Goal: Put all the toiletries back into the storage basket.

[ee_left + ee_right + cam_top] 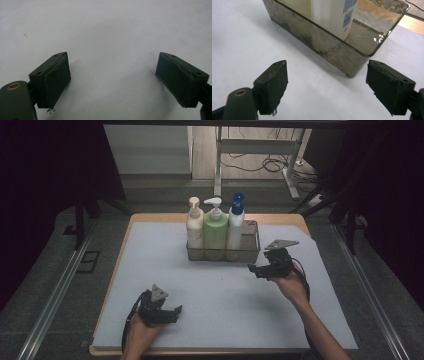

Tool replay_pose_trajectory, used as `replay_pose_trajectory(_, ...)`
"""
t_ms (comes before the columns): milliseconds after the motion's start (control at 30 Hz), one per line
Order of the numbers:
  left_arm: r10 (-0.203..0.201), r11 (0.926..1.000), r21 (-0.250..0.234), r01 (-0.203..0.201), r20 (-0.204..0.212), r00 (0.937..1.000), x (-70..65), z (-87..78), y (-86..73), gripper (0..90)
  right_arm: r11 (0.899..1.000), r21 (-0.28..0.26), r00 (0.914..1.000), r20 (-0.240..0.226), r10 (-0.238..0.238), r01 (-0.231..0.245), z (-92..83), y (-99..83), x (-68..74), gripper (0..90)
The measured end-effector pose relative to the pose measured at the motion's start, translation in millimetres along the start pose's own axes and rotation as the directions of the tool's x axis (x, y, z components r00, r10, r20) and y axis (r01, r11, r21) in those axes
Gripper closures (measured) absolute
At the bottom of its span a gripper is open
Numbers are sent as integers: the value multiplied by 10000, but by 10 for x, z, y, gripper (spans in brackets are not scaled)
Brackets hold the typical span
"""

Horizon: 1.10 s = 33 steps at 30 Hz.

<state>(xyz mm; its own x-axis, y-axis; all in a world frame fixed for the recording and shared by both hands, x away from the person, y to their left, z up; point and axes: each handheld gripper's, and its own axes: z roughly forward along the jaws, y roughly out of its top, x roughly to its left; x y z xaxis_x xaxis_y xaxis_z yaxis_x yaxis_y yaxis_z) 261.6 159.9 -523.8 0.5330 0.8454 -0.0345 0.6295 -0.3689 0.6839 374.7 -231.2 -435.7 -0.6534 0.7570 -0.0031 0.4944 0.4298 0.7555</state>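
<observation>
Three pump bottles (pixel 216 227) upright in mesh basket (pixel 250 251); likely top-heavy, slick; grip mid-body. Right claw (pixel 253 269) beside basket, agape, empty; left claw (pixel 176 312) likewise.

Basket (pixel 329 50): fine metal mesh, dull sheen. Bottles (pixel 215 227): smooth glossy plastic. Tabletop (pixel 150 218): wood, covered by matt white sheet (pixel 220 305). Jaw pads are seen matt, scuffed.
</observation>
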Motion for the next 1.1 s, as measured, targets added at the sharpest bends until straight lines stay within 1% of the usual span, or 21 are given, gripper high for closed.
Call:
replay_pose_trajectory(233, -5, 10000, -2, 5, -5, 10000, -1, 0, -1, 122, 9998, 210, 9999, -148, -52, 55, -121, -148, 12, 140)
replay_pose_trajectory(300, -5, 10000, -4, 5, -6, 10000, -1, 0, -1, 121, 9994, 317, 9997, -191, -142, 148, -153, -186, 20, 137)
replay_pose_trajectory(400, -5, 10000, -4, 5, -9, 10000, -1, 0, -1, 122, 9989, 385, 9996, -143, -260, 266, -205, -237, 32, 133)
replay_pose_trajectory(567, -11, 10000, -8, 11, -7, 10000, -2, -1, -2, 122, 9982, 520, 9993, -239, -297, 309, -290, -317, 61, 123)
replay_pose_trajectory(733, 7, 10000, 2, -7, -18, 10000, -2, -1, -2, 122, 9970, 618, 9989, -150, -454, 462, -362, -424, 97, 83)
replay_pose_trajectory(900, 4, 10000, 0, -4, -19, 10000, -2, -1, -2, 122, 9972, 664, 9994, -4, -347, 347, -404, -565, 113, 36)
replay_pose_trajectory(1100, -2, 10000, -1, 2, -16, 10000, -1, -1, -2, 122, 9976, 661, 9997, 76, -225, 219, -403, -751, 127, 17)
